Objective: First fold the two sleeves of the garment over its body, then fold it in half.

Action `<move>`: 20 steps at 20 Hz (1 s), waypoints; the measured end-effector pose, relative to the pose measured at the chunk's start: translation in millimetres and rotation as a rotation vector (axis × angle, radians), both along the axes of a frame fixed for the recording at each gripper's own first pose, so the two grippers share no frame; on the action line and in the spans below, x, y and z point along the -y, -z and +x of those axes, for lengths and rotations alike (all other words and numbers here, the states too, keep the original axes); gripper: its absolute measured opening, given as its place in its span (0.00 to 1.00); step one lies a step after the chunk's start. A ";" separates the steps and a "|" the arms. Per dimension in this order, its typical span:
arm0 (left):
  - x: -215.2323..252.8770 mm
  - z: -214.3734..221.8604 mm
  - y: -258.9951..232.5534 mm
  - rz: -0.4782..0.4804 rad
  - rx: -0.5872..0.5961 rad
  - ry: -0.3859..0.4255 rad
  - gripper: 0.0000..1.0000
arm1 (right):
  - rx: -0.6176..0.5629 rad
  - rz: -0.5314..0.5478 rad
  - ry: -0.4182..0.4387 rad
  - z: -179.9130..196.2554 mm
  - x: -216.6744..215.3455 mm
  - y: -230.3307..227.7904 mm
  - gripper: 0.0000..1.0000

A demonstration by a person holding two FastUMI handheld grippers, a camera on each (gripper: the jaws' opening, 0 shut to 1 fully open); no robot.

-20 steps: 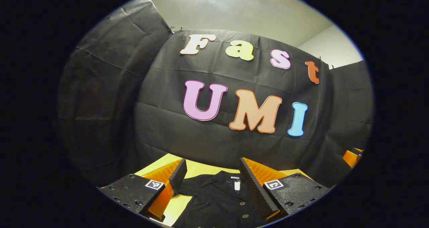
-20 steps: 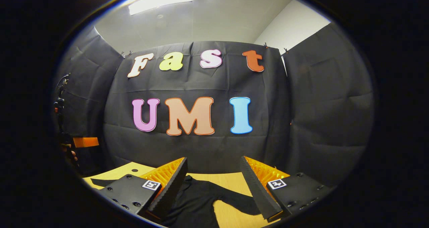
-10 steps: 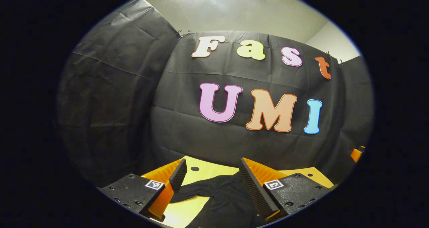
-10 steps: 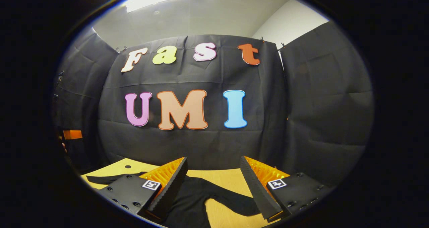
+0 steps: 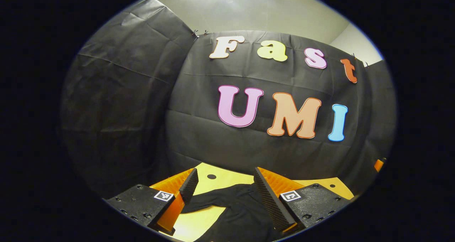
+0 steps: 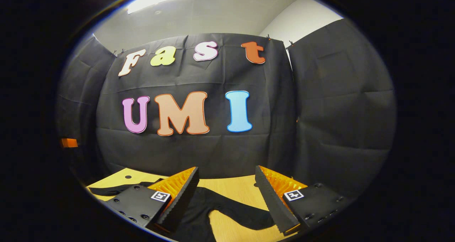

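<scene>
A black garment (image 5: 234,210) lies flat on the light wooden table (image 5: 224,176). In the left gripper view one sleeve (image 5: 206,201) reaches left between the fingers of my left gripper (image 5: 224,179), which hangs open above the cloth with nothing in it. In the right gripper view the other sleeve (image 6: 245,215) runs rightward across the table (image 6: 234,183), and the far sleeve (image 6: 106,190) shows at the left. My right gripper (image 6: 227,179) is open above that sleeve, holding nothing.
Black cloth walls close the booth behind and on both sides. The table has a small round hole (image 5: 211,176) near its back edge. A bit of the other gripper (image 6: 68,142) shows at the far left of the right gripper view.
Both views have swung outward: the left gripper moved from over the collar and buttons to the sleeve on its side, and the right gripper shifted further along its sleeve. Both stayed open.
</scene>
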State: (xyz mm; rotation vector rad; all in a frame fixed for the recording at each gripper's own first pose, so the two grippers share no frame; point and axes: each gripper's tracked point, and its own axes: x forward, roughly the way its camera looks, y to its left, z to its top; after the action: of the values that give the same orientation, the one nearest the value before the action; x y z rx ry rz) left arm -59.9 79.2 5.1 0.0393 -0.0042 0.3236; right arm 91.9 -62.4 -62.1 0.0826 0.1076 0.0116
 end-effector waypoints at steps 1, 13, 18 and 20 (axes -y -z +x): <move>-0.4 0.1 0.0 -0.001 -0.001 -0.005 0.92 | -0.006 0.002 0.000 0.9 1.1 3.2 1.00; -10.0 -10.7 0.3 -0.001 -0.002 -0.070 0.92 | -0.149 -0.007 0.045 31.7 39.2 89.5 1.00; -11.6 -17.0 4.1 0.024 -0.014 -0.100 0.92 | -0.251 0.037 0.075 50.8 62.4 146.5 1.00; -11.0 -20.2 5.5 0.036 -0.022 -0.108 0.92 | -0.292 0.023 0.087 57.7 74.5 170.1 1.00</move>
State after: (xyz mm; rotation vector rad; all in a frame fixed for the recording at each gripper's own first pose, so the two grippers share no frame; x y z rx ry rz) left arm -80.1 90.2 -0.4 0.0791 0.0138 0.4308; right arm 149.5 -136.9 -232.2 0.1117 0.3956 -0.0868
